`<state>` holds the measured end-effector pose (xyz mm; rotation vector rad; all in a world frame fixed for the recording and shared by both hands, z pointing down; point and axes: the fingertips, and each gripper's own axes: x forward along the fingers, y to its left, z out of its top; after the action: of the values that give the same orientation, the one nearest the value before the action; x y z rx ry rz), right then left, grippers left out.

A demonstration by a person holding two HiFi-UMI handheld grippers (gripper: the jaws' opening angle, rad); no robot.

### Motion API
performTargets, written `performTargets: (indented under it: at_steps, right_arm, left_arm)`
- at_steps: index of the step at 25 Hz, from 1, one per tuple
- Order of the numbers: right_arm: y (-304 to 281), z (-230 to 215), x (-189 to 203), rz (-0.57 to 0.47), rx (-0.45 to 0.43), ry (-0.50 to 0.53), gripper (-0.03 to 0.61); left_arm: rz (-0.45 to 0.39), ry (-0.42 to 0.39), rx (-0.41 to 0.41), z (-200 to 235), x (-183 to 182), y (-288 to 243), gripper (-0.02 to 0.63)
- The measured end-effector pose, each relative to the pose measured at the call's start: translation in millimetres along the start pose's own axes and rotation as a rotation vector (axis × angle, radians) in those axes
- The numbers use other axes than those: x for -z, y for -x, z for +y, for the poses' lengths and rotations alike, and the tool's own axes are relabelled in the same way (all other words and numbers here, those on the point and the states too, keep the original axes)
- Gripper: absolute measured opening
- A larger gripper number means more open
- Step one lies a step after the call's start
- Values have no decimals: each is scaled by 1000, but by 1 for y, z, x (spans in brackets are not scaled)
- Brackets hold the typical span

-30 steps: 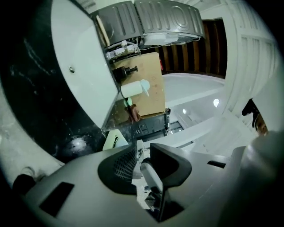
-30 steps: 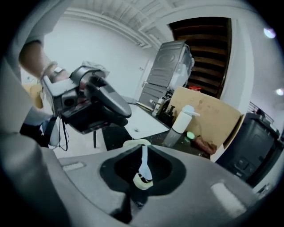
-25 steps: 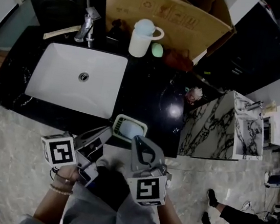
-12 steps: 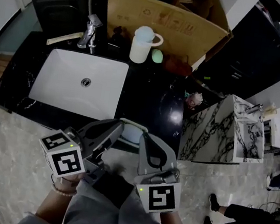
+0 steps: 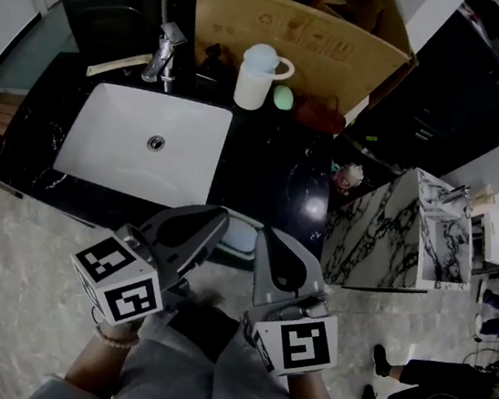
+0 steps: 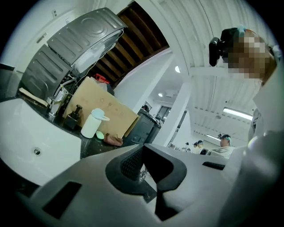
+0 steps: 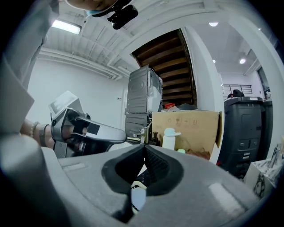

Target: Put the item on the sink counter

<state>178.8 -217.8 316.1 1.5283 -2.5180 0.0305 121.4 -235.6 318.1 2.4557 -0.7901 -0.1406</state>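
A small pale item with a light rim lies at the front edge of the black sink counter; only a sliver shows between the two grippers. My left gripper hangs above it on the left, jaws shut and empty. My right gripper hangs beside it on the right, also shut with nothing held. In the left gripper view the jaws meet tip to tip. In the right gripper view the closed jaws leave a gap below through which the pale item shows.
A white basin with a faucet fills the counter's left. At the back stand a white lidded jug, a green lump, a brown object and a cardboard box. A marble cabinet stands right.
Both grippers have risen towards the camera and forward over the counter's front edge. They now cover most of the pale item, which was in plain view a second ago.
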Motion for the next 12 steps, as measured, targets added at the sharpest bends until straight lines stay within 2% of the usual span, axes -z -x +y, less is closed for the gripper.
performTargets:
  at_steps: [12]
  right_arm:
    - [1,-5,-9,-23,11,-62,-2]
  left_arm:
    - [-5,-91,-33,0,-10,3,5]
